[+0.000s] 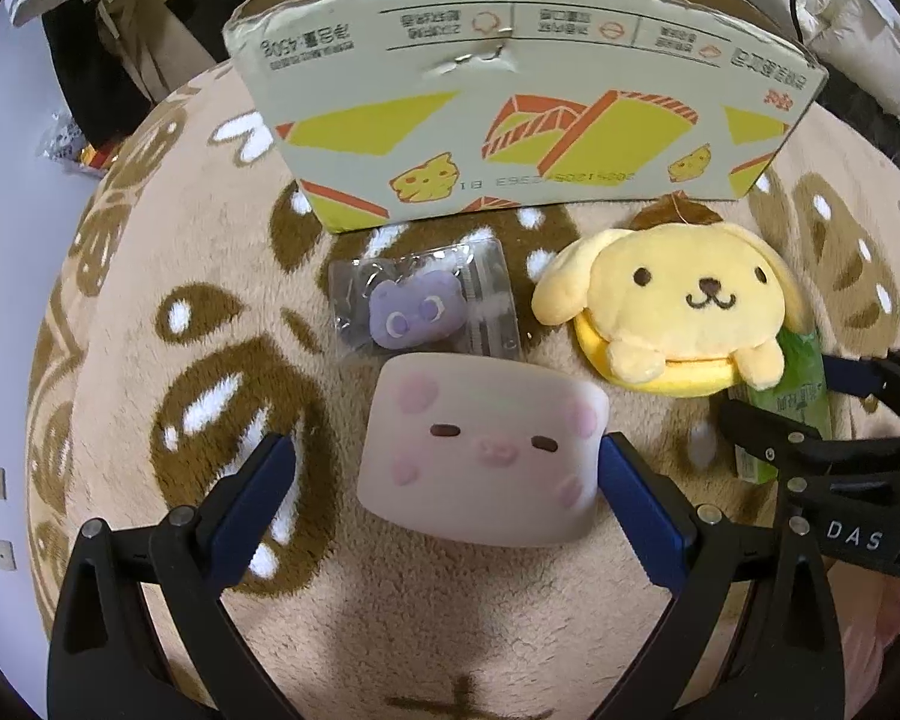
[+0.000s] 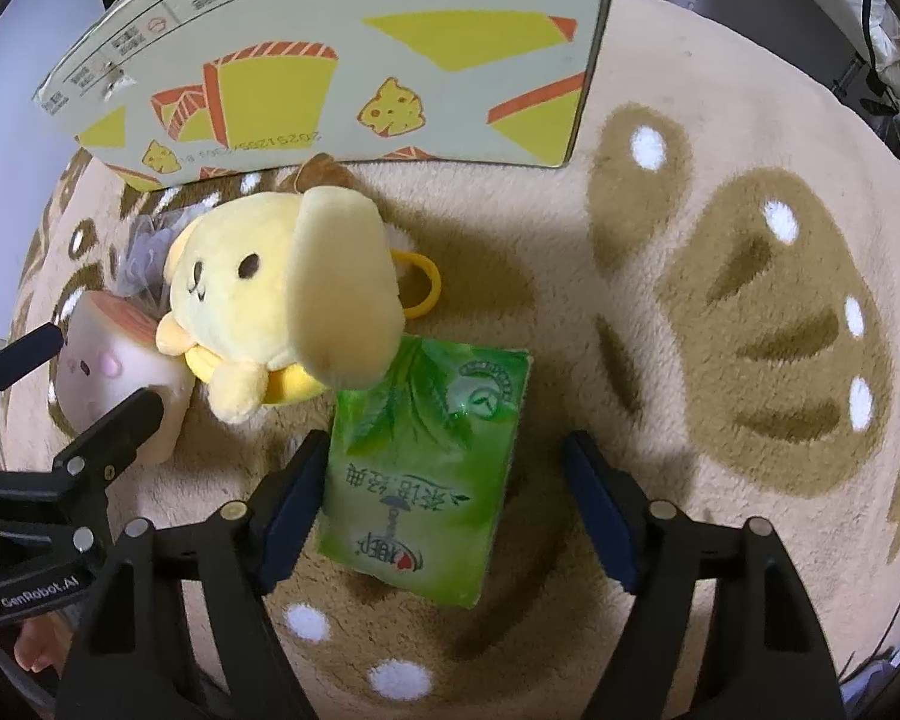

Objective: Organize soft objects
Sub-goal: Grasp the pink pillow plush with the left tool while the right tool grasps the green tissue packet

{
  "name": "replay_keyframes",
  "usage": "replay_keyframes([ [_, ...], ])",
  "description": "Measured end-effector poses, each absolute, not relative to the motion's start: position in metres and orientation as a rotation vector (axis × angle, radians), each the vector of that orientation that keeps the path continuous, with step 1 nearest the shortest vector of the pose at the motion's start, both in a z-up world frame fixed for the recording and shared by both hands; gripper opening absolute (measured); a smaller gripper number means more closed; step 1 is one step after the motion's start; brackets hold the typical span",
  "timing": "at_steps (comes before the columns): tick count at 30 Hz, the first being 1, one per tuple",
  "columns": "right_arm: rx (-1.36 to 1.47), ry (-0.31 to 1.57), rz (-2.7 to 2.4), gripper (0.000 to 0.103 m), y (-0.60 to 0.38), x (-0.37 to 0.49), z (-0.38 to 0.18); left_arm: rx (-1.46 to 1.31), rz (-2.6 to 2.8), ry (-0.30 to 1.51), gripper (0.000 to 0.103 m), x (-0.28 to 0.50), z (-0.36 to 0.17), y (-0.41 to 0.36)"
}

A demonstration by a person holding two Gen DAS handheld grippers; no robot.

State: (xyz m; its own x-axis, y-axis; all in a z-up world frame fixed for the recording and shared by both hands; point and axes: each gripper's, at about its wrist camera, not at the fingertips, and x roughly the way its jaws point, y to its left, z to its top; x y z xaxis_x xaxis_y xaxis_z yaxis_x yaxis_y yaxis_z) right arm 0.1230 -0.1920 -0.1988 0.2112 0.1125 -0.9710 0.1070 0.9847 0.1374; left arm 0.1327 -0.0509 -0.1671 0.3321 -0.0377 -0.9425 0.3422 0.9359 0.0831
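In the left wrist view, the left gripper [image 1: 447, 468] is spread wide, with its two blue-padded fingers on either side of a pale pink pig toy [image 1: 480, 450]. The right pad touches the toy's side or is just beside it; the left pad is a little apart. The toy lies on a beige rug [image 1: 150, 300] with brown marks. Just behind the toy there is a small purple toy in a clear packet [image 1: 423, 306]. To the right sits a yellow dog plush [image 1: 672, 306], and under its right edge a green tissue pack [image 1: 801, 384] shows. A cardboard box [image 1: 510, 120] stands behind all of them. The right gripper [image 1: 840, 414] comes in from the right edge, around the green pack.

In the right wrist view, the right gripper [image 2: 444, 486] is also wide. The green tissue pack [image 2: 426, 468] lies flat on the rug [image 2: 720, 330] between its fingers, close to the left pad and apart from the right one. The yellow dog plush [image 2: 276, 300] lies just beyond the pack, and its ear overlaps the pack's far corner. The pig toy [image 2: 114, 372] is at the left, between the fingers of the left gripper [image 2: 99, 369]. The cardboard box [image 2: 360, 60] is at the back.
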Motion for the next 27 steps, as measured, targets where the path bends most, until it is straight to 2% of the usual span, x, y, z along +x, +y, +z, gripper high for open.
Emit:
replay_keyframes([
  [3, 0.198, 1.358, 0.012, 0.066, -0.187, 0.122, -0.202, 0.285, -0.249, 1.212, 0.097, 0.134, -0.169, -0.05],
  [5, 0.211, 1.359, 0.003, 0.057, -0.187, 0.12, -0.203, 0.278, -0.264, 1.209, 0.088, 0.133, -0.168, -0.051],
  [8, 0.224, 1.357, -0.001, 0.057, -0.19, 0.121, -0.204, 0.255, -0.299, 1.216, 0.072, 0.132, -0.169, -0.052],
  [12, 0.197, 1.35, -0.003, 0.057, -0.187, 0.125, -0.207, 0.248, -0.3, 1.209, 0.056, 0.131, -0.168, -0.052],
  [15, 0.184, 1.342, -0.004, 0.056, -0.187, 0.126, -0.205, 0.243, -0.302, 1.209, 0.048, 0.129, -0.168, -0.053],
  [27, 0.182, 1.306, -0.01, 0.055, -0.186, 0.109, -0.198, 0.224, -0.288, 1.187, 0.043, 0.123, -0.161, -0.05],
])
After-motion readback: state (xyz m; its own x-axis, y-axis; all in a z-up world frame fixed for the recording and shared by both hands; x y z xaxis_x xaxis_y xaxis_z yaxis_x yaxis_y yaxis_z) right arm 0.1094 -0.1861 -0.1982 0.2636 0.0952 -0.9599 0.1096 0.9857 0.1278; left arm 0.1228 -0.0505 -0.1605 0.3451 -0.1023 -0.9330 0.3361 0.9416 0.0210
